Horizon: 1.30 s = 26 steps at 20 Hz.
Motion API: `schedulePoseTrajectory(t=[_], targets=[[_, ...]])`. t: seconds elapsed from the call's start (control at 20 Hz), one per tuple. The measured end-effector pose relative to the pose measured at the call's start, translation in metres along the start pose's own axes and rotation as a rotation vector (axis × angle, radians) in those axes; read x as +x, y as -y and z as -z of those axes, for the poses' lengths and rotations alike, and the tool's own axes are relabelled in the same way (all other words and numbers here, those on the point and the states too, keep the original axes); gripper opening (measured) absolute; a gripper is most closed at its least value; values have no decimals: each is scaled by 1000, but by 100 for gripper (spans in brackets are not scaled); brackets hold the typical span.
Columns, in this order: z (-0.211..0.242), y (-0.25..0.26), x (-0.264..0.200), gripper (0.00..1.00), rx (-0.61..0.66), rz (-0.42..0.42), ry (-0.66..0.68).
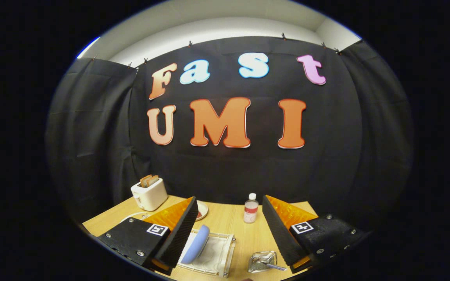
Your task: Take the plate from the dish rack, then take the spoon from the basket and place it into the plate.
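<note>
Nothing looks done yet: the blue plate (196,244) stands in the dish rack (225,253) at 7 o'clock, the spoon (274,266) lies in its basket (261,260) at 5 o'clock, and the gripper (230,229) hovers above the bench (225,222), fingers wide, holding nothing.

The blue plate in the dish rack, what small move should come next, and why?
Probably lower the open hand-held gripper toward the blue plate, which stands on edge in the dish rack beside the left finger. Nothing is held yet.
</note>
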<state>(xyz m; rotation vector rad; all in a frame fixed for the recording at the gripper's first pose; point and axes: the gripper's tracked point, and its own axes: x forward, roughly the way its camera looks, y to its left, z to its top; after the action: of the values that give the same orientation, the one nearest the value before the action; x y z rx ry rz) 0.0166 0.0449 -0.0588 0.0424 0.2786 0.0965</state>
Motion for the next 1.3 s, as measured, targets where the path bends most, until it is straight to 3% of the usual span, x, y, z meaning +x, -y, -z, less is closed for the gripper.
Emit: schedulePoseTrajectory(t=[0.4,0.8,1.2,1.3], targets=[[85,-36,44,98,72,-63,-350],[171,-65,73,95,44,-86,-694],[225,-85,86,70,33,-36,-896],[232,-85,80,56,43,0,-944]])
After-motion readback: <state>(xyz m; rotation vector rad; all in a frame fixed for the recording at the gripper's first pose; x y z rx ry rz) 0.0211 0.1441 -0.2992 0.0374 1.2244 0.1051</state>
